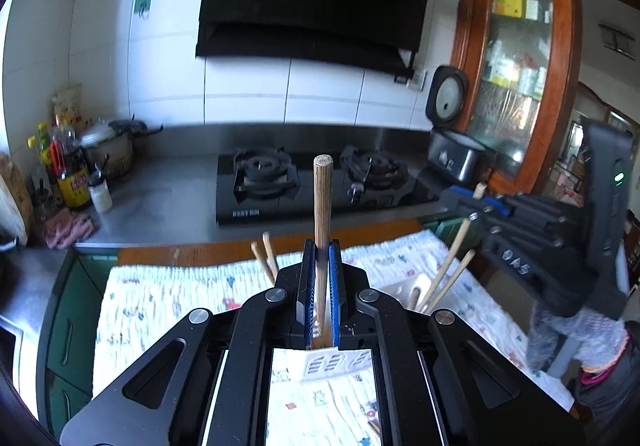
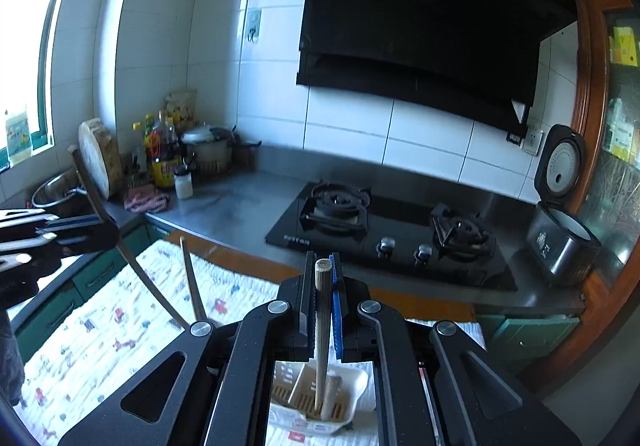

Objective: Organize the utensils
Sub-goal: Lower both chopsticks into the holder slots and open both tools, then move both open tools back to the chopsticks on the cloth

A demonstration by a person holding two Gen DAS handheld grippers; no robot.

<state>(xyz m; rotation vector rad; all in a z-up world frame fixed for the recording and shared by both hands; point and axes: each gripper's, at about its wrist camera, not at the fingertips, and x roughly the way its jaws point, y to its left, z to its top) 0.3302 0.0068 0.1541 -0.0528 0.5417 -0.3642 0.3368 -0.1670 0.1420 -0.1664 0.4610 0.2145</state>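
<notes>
Your left gripper (image 1: pixel 322 266) is clamped on one wooden chopstick (image 1: pixel 322 205), upright at frame centre above the patterned cloth (image 1: pixel 160 306). Your right gripper (image 2: pixel 323 286) pinches another chopstick (image 2: pixel 322 326), its lower end in the white utensil holder (image 2: pixel 316 402) at bottom centre, more chopsticks (image 1: pixel 444 274) standing nearby.

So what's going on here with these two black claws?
A person is sorting chopsticks at a kitchen counter with a claw in each hand. The left claw is shut on one chopstick, the right claw on another, held over a white holder on a patterned cloth.
</notes>
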